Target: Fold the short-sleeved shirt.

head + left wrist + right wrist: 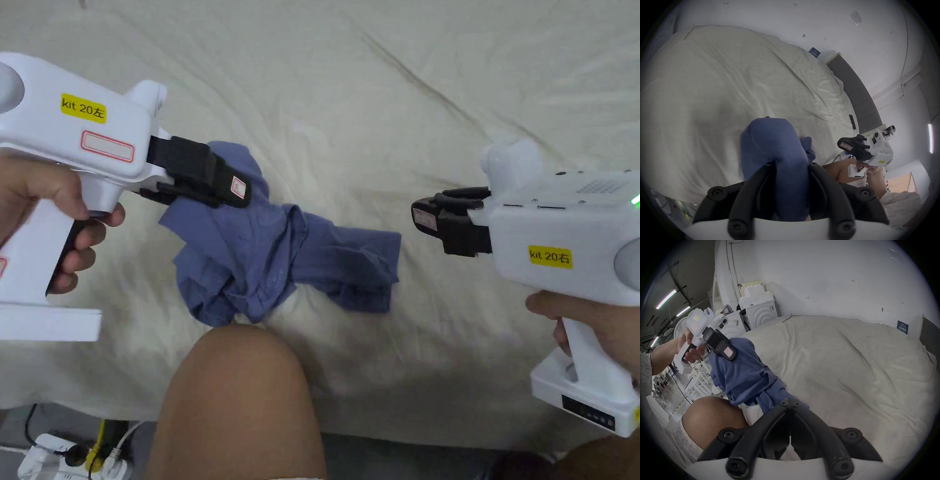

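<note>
Blue short-sleeved shirt [275,256], bunched on the bedsheet [437,94].
Left gripper [240,187] pinches cloth at 10 o'clock; right gripper [422,215], pressed together empty, at 3. Soft, light, limp: probably best held by hem or shoulders.

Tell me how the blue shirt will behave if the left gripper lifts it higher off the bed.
The blue shirt looks thin and floppy: it hangs bunched from the left gripper, so it will likely dangle twisted rather than open flat. It seems light, since one pinch holds up a good part. The trailing end on the bed sheet will probably drag. The right gripper is shut and empty.
</note>
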`<control>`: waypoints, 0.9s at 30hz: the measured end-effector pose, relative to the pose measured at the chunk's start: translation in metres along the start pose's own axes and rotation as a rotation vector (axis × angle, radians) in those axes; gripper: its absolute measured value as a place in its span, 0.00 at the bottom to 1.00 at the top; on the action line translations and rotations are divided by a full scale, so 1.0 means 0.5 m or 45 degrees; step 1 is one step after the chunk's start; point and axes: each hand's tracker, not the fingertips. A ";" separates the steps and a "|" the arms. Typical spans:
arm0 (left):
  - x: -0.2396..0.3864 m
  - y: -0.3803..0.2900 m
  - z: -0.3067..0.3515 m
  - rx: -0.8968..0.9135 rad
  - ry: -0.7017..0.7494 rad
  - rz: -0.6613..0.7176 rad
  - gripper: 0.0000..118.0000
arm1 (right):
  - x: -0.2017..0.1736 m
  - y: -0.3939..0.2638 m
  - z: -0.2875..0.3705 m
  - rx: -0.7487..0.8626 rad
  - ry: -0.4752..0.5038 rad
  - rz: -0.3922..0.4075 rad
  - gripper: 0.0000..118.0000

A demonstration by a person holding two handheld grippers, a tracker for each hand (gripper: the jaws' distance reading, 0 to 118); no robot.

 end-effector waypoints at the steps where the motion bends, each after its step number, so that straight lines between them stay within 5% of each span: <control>1: 0.016 0.006 -0.020 -0.006 0.001 0.015 0.21 | 0.005 -0.001 0.006 0.007 -0.001 -0.008 0.00; 11: 0.145 0.027 -0.249 -0.141 0.037 -0.020 0.21 | 0.053 -0.028 0.057 0.060 -0.042 -0.066 0.00; 12: 0.201 0.002 -0.283 -0.324 -0.634 0.403 0.21 | 0.057 -0.031 0.061 0.062 -0.049 -0.070 0.00; 15: 0.216 -0.009 -0.345 -0.349 -0.636 0.365 0.21 | 0.066 -0.037 0.074 0.067 -0.059 -0.087 0.00; 17: 0.210 -0.014 -0.373 -0.349 -0.626 0.400 0.36 | 0.073 -0.041 0.081 0.067 -0.073 -0.096 0.00; 18: 0.207 -0.016 -0.379 -0.337 -0.662 0.442 0.60 | 0.076 -0.044 0.082 0.064 -0.078 -0.101 0.00; 20: 0.204 -0.016 -0.376 -0.304 -0.819 0.495 0.81 | 0.081 -0.048 0.088 0.064 -0.086 -0.105 0.00; 27: 0.181 -0.020 -0.220 -0.048 -1.276 0.485 0.82 | 0.099 -0.060 0.112 0.077 -0.121 -0.121 0.00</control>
